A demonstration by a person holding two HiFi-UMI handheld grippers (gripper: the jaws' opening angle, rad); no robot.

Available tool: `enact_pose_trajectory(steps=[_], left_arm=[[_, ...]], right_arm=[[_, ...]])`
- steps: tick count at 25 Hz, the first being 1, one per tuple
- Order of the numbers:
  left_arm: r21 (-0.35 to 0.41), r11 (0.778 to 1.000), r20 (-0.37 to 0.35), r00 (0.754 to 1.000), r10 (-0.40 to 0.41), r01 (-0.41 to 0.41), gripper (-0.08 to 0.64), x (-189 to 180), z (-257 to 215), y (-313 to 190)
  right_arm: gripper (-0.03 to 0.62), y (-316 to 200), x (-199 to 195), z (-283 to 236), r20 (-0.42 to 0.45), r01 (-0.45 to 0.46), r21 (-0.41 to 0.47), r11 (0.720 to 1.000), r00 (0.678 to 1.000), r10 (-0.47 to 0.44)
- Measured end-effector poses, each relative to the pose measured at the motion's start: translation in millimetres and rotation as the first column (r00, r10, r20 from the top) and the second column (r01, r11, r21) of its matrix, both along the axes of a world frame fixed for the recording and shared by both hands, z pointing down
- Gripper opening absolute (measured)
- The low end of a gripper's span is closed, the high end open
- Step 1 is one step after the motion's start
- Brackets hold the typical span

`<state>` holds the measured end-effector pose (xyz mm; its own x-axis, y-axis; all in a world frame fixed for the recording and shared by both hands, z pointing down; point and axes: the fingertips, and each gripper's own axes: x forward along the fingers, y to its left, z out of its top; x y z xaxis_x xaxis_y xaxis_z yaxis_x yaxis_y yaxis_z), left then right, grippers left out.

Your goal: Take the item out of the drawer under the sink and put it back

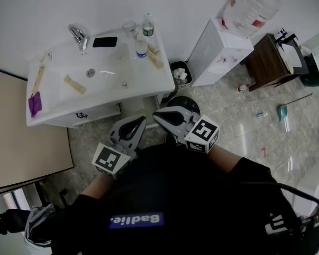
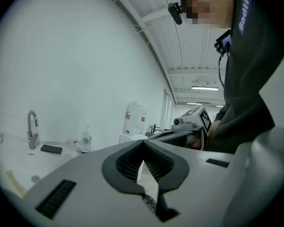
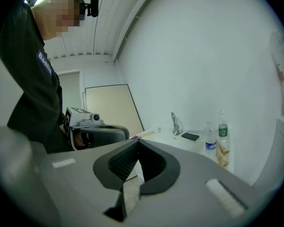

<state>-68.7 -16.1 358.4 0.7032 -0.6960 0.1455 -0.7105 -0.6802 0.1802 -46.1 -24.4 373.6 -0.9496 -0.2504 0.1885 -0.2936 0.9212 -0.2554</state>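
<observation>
**Condition at moment of inspection**

A white sink counter [image 1: 162, 78] is set against a plain white wall. Noted on it are a chrome tap [image 1: 78, 36], a dark phone [image 1: 105, 42], a blue-labelled bottle [image 1: 141, 48], a green-labelled bottle [image 1: 148, 25], a long-handled brush [image 1: 40, 76] and a purple item [image 1: 34, 103] at the near left corner. The drawer [image 1: 84, 116] under the counter is found shut, its front flush. The item to be taken from it is shown in no view, so its place cannot be told.

The tiled floor [image 1: 239, 132] is pale and marbled, with small litter scattered to the right. Beside the counter stand a small bin [image 1: 179, 72], a white dispenser cabinet [image 1: 218, 49] carrying a water jug [image 1: 251, 5], and a brown wooden stand [image 1: 267, 62]. A beige board [image 1: 21, 137] is placed at the left.

The left gripper [image 1: 142, 120] and right gripper [image 1: 157, 117] are held side by side close to the person's chest, aimed toward the counter and well apart from the drawer. In each gripper view the jaws are seen closed tip to tip, with nothing gripped.

Drawer, floor and bin are recorded in the head view only. The ribbed ceiling and a strip light [image 2: 204, 87] are recorded in the left gripper view. The board is shown upright against the wall in the right gripper view. Each gripper view takes in the other gripper.
</observation>
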Motion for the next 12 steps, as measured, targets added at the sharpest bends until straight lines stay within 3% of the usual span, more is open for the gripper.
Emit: enact_pose_trajectory(steps=[12], left_arm=[[0.027,0.999,-0.011,1.0,-0.026,0.026,0.006,-6.7,1.0,-0.1]], right_arm=[[0.002,-0.1,-0.8,-2.6,-0.001,0.0,0.008,1.0,1.0,0.0]])
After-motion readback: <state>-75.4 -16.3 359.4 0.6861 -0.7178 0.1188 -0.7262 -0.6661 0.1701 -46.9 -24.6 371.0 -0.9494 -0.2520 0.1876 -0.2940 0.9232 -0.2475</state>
